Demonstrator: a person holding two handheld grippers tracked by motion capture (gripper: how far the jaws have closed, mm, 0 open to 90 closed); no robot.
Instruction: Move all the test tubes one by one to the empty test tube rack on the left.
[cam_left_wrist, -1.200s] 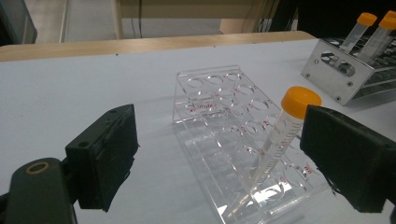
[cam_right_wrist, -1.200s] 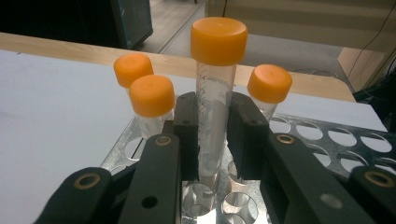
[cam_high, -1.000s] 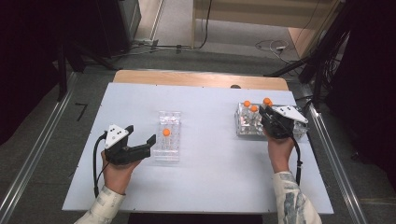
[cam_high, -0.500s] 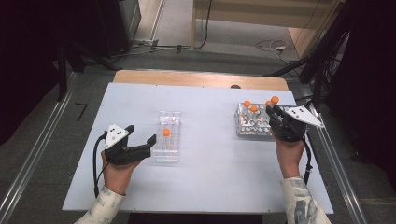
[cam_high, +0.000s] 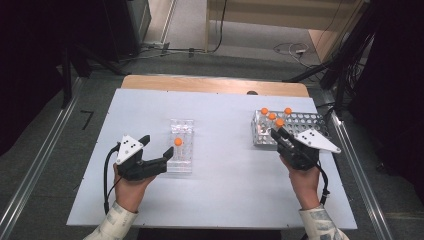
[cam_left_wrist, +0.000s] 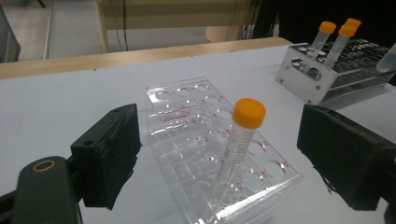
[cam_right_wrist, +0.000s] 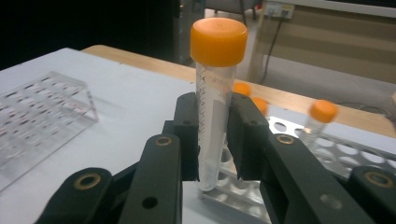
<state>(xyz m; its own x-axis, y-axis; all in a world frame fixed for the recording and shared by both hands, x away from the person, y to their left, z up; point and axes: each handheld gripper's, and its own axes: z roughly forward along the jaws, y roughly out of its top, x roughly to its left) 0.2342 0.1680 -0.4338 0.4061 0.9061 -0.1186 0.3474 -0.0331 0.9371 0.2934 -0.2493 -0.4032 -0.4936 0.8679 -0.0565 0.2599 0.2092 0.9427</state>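
On the desk (cam_high: 220, 190) stand two racks; the right tool (cam_right_wrist: 214, 135) squeezes one orange-capped tube (cam_right_wrist: 215, 93), and the left tool (cam_left_wrist: 219, 154) is open.

The left gripper (cam_high: 159, 148) rests low with black jaws spread wide apart, while the right gripper (cam_high: 278, 134) has its jaws clamped together.

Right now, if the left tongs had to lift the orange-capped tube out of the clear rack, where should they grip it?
Probably on the tube just under its orange cap, coming from above. It stands nearly upright, only its upper part clear of the clear rack. The left tongs already stand open either side of it.
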